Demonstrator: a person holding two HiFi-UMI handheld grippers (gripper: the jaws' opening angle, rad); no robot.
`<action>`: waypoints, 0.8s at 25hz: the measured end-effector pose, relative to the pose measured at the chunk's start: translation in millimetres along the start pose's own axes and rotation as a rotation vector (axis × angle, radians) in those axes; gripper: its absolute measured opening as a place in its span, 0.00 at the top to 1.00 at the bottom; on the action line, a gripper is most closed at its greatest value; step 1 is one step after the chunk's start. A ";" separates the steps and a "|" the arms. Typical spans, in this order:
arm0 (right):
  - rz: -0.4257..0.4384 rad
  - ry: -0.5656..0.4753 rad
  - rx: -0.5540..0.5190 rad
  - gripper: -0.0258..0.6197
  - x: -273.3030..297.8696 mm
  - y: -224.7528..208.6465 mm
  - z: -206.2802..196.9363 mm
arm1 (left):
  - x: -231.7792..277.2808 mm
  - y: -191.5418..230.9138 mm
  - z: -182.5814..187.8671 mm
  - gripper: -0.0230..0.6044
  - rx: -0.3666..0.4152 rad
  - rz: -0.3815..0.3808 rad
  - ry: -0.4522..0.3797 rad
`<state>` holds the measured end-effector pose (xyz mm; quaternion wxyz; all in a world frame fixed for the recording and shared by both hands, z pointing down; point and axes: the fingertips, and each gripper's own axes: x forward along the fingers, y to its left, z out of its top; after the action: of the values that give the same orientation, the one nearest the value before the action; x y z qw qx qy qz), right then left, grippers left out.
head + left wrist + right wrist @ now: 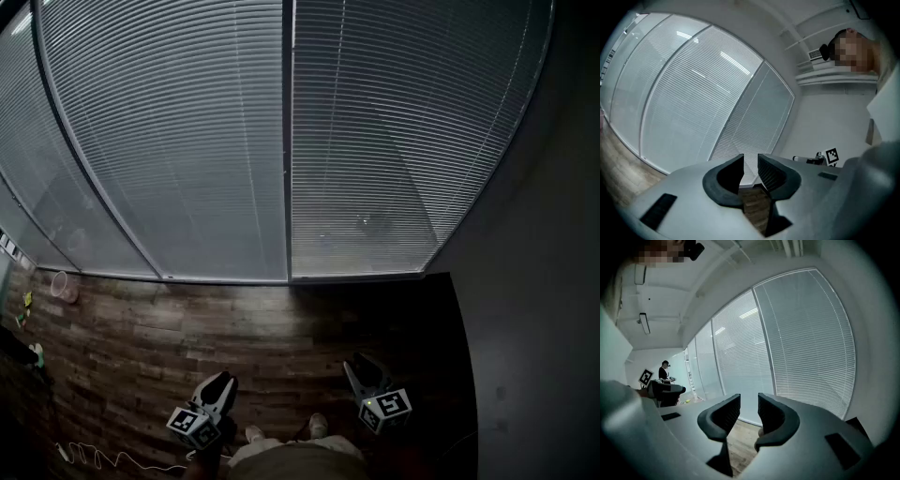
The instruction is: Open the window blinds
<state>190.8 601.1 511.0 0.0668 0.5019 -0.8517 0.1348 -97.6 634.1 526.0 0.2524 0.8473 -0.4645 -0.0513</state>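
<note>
Closed white slatted blinds [187, 141] cover the tall window panes ahead, and a grey mullion [287, 141] splits the two middle panels. The blinds also fill the left gripper view [693, 103] and the right gripper view [806, 343]. My left gripper [222, 380] is low at the bottom left, well short of the window. Its jaws stand a little apart with nothing between them [750, 161]. My right gripper [356, 364] is level with it at the bottom right. It is also slightly apart and empty [749, 401]. Neither gripper touches the blinds.
A dark wood floor [281, 328] runs from my shoes [319, 424] to the window sill. A grey wall [534, 281] closes the right side. A small pink bin [62, 286] and a white cable [103, 459] lie at the left. A person [663, 371] stands far off by a desk.
</note>
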 end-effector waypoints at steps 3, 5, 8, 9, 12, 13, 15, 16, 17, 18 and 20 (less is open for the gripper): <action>0.006 0.004 0.011 0.78 -6.2 -2.1 -3.3 | -1.7 -9.5 -5.5 0.79 -0.003 0.008 0.012; 0.009 0.007 0.019 0.78 -6.3 -7.1 -4.5 | 2.3 -11.7 -7.0 0.79 -0.004 0.013 0.013; 0.012 0.000 0.030 0.78 -7.4 -13.4 -4.3 | 5.5 -12.2 -9.9 0.79 0.009 0.020 0.010; 0.018 -0.003 0.037 0.78 -9.1 -13.6 -4.9 | 3.7 -9.6 -15.1 0.79 0.033 0.018 0.010; 0.040 -0.004 0.054 0.74 -13.8 -10.7 -8.4 | -3.5 -3.9 -29.2 0.79 0.097 0.014 0.012; 0.046 -0.003 0.048 0.74 -14.7 -9.8 -8.6 | -4.1 -7.2 -29.0 0.79 0.088 0.018 0.012; 0.055 0.002 0.026 0.74 -15.7 -9.7 -8.5 | -0.4 -20.5 -21.5 0.79 0.034 0.034 0.007; 0.059 0.006 0.016 0.74 -15.8 -10.8 -8.2 | 2.3 -25.4 -19.0 0.79 0.013 0.042 0.002; 0.063 0.008 0.007 0.74 -16.1 -12.1 -6.8 | 4.2 -27.3 -19.4 0.79 0.011 0.047 0.001; 0.065 0.007 -0.001 0.74 -17.4 -13.0 -3.2 | 4.8 -28.2 -20.9 0.79 0.022 0.048 0.004; 0.061 -0.006 -0.016 0.74 -24.8 -12.4 9.3 | 3.3 -38.3 -14.8 0.79 0.024 0.050 0.001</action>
<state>214.0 613.4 498.0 0.0642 0.4755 -0.8679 0.1286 -61.7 653.9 521.1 0.2436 0.8385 -0.4859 -0.0389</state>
